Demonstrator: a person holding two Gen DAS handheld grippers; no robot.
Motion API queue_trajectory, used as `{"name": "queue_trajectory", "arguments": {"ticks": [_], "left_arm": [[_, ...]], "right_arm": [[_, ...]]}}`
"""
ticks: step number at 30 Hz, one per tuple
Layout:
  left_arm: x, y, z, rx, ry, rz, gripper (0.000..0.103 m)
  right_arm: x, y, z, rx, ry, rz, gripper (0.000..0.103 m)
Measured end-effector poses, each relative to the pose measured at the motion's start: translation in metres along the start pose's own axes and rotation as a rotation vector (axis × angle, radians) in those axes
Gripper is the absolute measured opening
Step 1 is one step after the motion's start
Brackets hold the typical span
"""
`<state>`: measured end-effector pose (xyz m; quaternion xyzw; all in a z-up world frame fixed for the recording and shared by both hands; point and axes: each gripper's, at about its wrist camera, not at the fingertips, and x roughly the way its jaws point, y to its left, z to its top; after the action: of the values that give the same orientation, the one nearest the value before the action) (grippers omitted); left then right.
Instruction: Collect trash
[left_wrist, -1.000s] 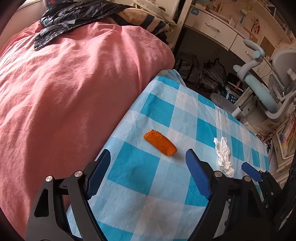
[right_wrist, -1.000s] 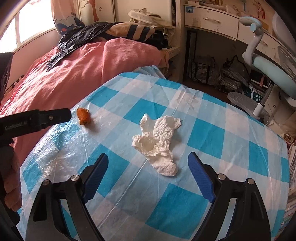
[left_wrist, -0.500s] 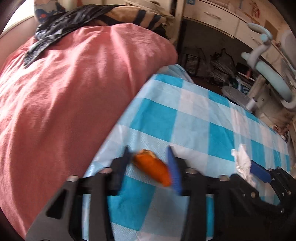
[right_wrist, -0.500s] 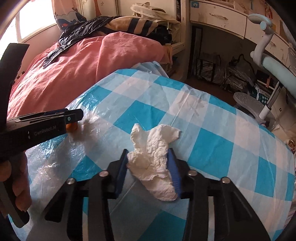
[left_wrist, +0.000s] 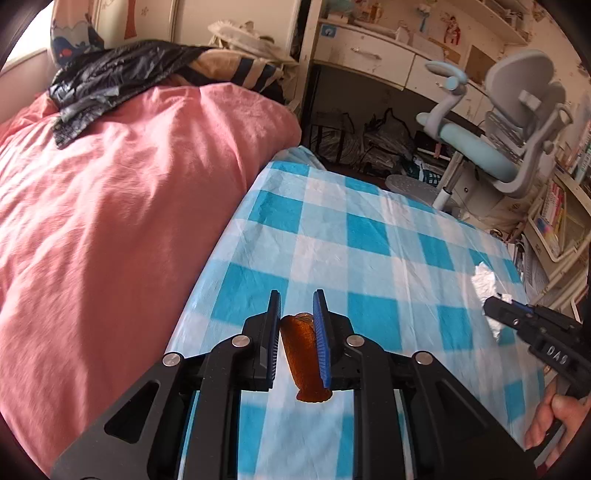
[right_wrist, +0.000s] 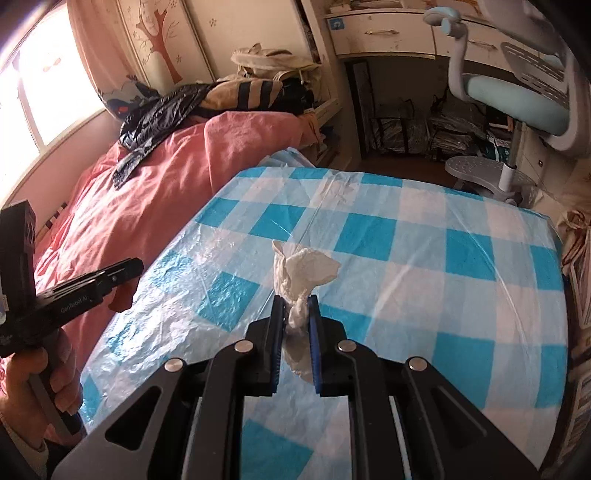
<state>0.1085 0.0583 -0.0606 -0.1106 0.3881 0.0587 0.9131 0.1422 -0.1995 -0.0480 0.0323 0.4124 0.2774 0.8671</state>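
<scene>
Above checked tablecloth (left_wrist: 369, 236): both hand-held grippers tilted downward, jaws closing.

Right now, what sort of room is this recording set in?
Most likely a bedroom with a study corner: a bed under a pink duvet, a desk chair, and a checked-cloth table.

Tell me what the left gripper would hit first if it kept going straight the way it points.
Most likely the checked tablecloth. The left gripper, its jaws closing on the orange scrap, points downward at bare cloth ahead. Nothing else shows in that line, though depth is hard to judge.
</scene>
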Motion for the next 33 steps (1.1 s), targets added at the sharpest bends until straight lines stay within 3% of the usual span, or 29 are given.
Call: {"name": "queue_trajectory", "arguments": {"ticks": [8, 15, 22, 33], "left_arm": [[-0.086, -0.02, -0.046, 0.112, -0.09, -0.001, 0.017], [-0.139, -0.018, -0.083, 0.115, -0.136, -0.008, 0.017], [-0.164, -0.012, -0.108, 0.105, -0.152, -0.009, 0.017], [-0.169, -0.003, -0.119, 0.051, -0.138, -0.053, 0.017]], "right_arm": [[-0.076, 0.01, -0.038, 0.088, -0.107, 0.031, 0.014], [-0.102, 0.039, -0.08, 0.06, -0.107, 0.056, 0.016], [-0.118, 0.045, -0.107, 0.067, -0.116, 0.056, 0.016], [-0.123, 0.052, -0.118, 0.048, -0.133, 0.033, 0.016]]}}
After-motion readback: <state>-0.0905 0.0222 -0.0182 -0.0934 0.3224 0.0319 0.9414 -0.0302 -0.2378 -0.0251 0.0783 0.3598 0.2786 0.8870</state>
